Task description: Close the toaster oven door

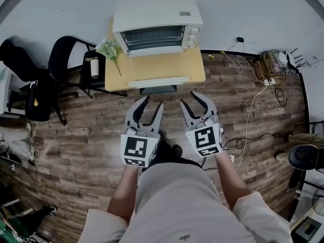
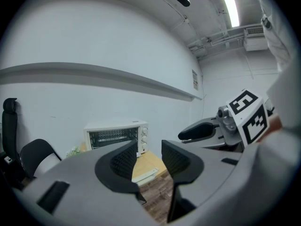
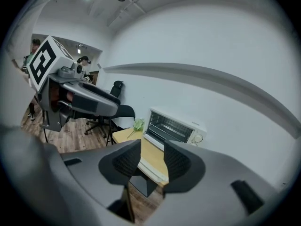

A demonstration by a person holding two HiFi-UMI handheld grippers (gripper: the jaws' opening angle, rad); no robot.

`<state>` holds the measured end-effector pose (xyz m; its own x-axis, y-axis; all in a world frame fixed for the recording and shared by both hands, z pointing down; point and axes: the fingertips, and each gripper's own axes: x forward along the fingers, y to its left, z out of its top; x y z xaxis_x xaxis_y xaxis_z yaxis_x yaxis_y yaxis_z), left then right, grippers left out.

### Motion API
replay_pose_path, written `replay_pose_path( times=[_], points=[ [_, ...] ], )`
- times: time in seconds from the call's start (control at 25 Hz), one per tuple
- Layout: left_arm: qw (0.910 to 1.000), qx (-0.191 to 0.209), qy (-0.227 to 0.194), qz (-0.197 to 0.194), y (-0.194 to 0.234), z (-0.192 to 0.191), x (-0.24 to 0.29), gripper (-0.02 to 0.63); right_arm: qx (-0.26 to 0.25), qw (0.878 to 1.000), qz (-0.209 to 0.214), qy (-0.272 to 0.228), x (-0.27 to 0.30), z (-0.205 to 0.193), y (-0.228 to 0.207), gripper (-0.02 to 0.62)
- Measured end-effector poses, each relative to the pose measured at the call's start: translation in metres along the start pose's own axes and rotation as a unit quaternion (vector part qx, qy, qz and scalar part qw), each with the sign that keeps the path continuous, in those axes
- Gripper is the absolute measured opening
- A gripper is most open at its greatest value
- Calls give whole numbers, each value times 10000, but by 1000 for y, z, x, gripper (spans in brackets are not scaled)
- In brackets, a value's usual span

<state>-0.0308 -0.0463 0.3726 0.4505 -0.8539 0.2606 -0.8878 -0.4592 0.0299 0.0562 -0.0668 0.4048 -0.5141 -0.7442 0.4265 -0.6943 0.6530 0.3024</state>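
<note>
The black left claw (image 1: 153,104) hangs spread and empty, short of the light wooden bench (image 1: 117,76) carrying the white boxy metal toaster oven (image 1: 157,15). Its door looks dropped flat: stiff, hinged, probably light, best lifted at the white handle bar (image 1: 158,81). The black right claw (image 1: 188,99) is likewise apart, holding nothing

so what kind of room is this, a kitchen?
Likely an office or lab workroom rather than a kitchen: the toaster oven sits on a small wooden table against a bare white wall, with a black chair beside it and loose cables on the wood floor.
</note>
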Motion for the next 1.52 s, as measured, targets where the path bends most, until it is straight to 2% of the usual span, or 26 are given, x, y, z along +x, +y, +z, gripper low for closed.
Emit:
replay_pose_path(
  times=[0.4,0.68,1.52],
  points=[
    [9999,-33,66,-99,47,-18,32,149,-249,9987,36,452,63,-24,4,141],
    [9995,-35,226,-207,62,-31,47,149,-325,9970,-33,706,84,-44,5,141],
    [9975,-99,655,-229,60,-85,86,149,-879,9900,33,1102,140,-124,8,141]
  ],
)
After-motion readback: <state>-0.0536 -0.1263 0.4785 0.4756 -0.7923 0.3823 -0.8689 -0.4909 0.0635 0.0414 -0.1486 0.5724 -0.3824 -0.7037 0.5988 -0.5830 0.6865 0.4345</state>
